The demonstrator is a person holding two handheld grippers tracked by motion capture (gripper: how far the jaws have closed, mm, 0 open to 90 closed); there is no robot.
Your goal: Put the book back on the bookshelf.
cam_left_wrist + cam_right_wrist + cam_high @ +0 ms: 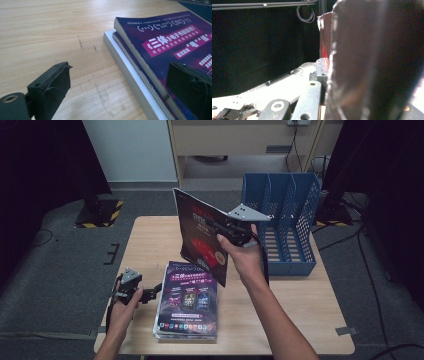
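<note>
above the table (310, 295) the right gripper (231, 231) clamps a red book (202, 240), seemingly blurred close-up.

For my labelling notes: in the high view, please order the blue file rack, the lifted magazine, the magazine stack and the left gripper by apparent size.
1. blue file rack
2. lifted magazine, though raised nearer the camera, so unsure against the next
3. magazine stack
4. left gripper
</note>
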